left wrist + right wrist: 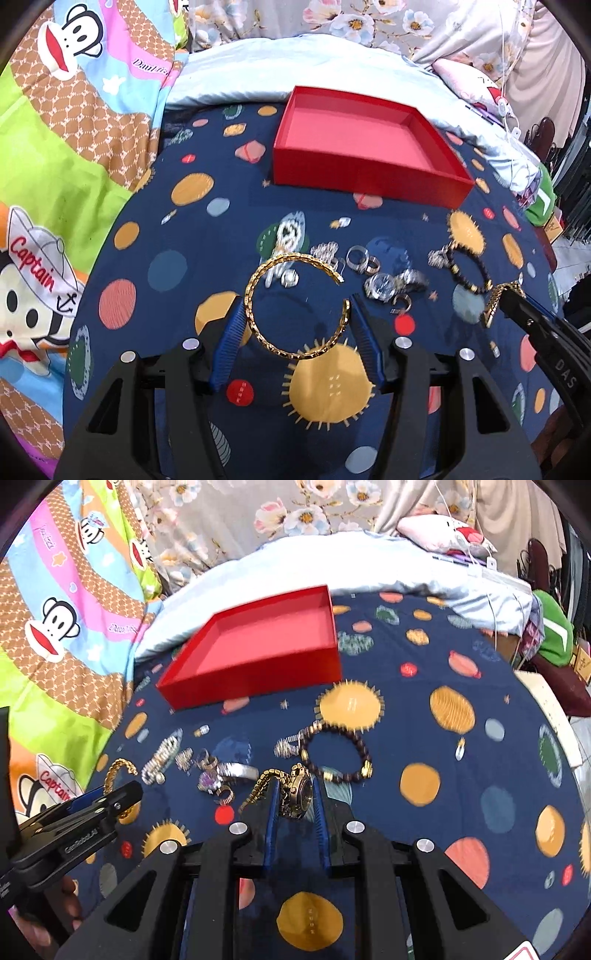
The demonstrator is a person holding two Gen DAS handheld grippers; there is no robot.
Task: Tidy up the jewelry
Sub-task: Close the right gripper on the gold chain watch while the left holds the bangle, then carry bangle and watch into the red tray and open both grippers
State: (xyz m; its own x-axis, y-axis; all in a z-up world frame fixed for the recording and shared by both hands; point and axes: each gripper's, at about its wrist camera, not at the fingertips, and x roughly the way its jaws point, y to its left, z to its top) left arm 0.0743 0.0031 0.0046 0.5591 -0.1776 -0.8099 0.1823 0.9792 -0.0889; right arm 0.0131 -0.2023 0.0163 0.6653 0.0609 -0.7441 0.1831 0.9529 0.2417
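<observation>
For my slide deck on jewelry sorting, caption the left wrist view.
Left gripper jaws bracket a gold open bangle on the planet-print cloth, with the empty red box beyond.
</observation>
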